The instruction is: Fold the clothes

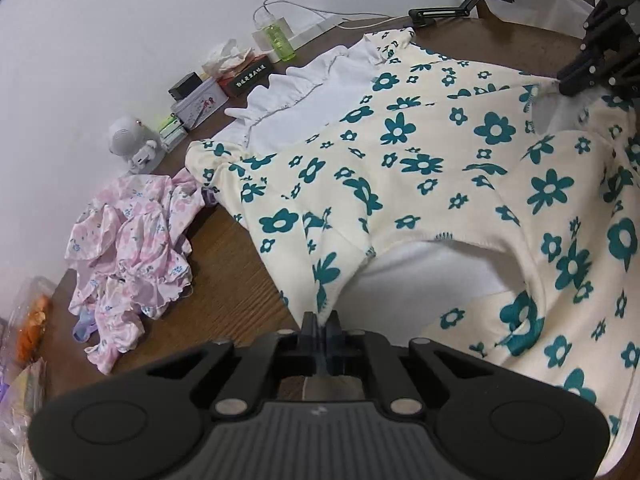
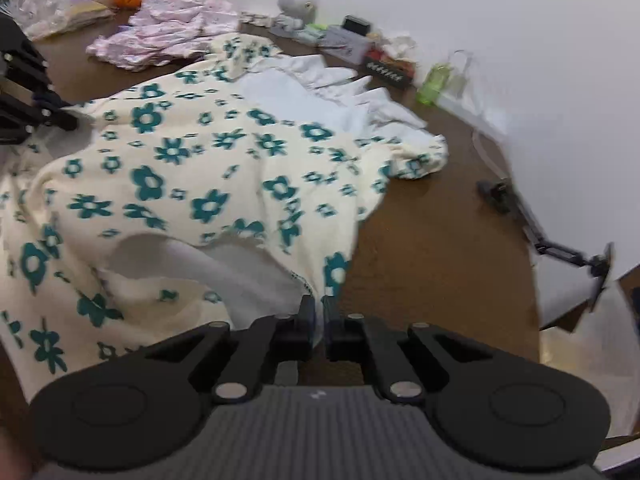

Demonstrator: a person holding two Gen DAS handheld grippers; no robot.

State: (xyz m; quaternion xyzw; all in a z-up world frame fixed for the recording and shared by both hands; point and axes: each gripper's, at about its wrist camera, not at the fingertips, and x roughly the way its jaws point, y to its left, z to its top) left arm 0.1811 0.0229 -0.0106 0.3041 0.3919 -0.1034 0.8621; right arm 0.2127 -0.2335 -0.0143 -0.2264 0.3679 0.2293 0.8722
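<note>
A cream garment with teal flowers point(image 1: 420, 168) and a white frilled collar point(image 1: 304, 80) is spread over the brown table point(image 1: 224, 272); it also shows in the right wrist view point(image 2: 192, 184). My left gripper point(image 1: 323, 320) is shut on the garment's edge at one side of an opening with a white lining. My right gripper point(image 2: 318, 304) is shut on the garment's edge at the other side. Each gripper shows in the other's view: the right one point(image 1: 568, 80) at the upper right, the left one point(image 2: 68, 120) at the left. The cloth is lifted between them.
A crumpled pink floral garment point(image 1: 132, 248) lies at the left of the table. Along the wall stand a white robot toy point(image 1: 132, 140), small boxes point(image 1: 200, 100), a green bottle point(image 1: 280, 40) and a black clamp arm point(image 1: 448, 10). Plastic bags point(image 1: 24, 340) sit at the far left.
</note>
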